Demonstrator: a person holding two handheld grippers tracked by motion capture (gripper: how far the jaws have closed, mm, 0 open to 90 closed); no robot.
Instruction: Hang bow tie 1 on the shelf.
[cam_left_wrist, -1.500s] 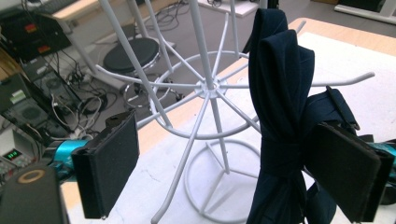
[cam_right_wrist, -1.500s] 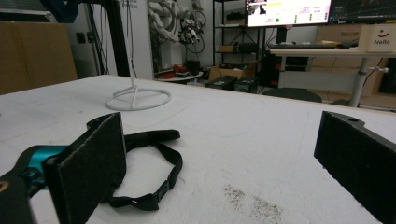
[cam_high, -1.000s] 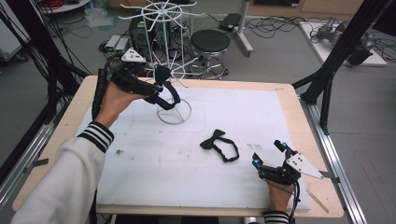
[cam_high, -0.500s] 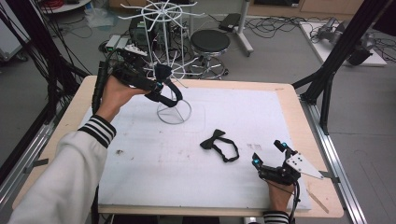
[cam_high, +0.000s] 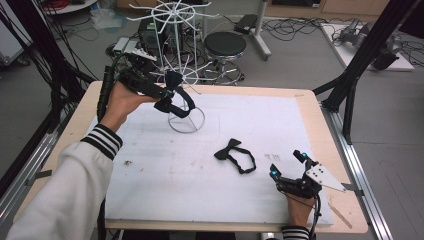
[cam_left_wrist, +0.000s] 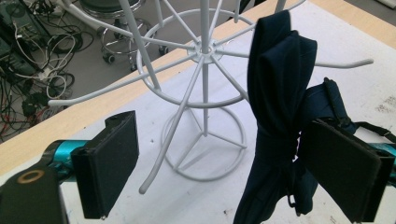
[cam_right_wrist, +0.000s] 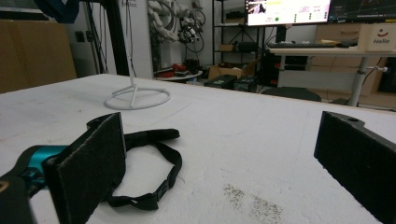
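Left gripper view shows my left gripper (cam_left_wrist: 224, 163) spread wide, a navy bow tie (cam_left_wrist: 280, 116) draped against its right pad beside the white wire rack (cam_left_wrist: 203, 93); my right gripper (cam_high: 292, 172) rests open near a second bow tie (cam_high: 235, 155) on the mat

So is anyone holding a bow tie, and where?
The left gripper has its jaws wide apart; the dark bow tie rests against one pad, not pinched. The right gripper holds nothing.
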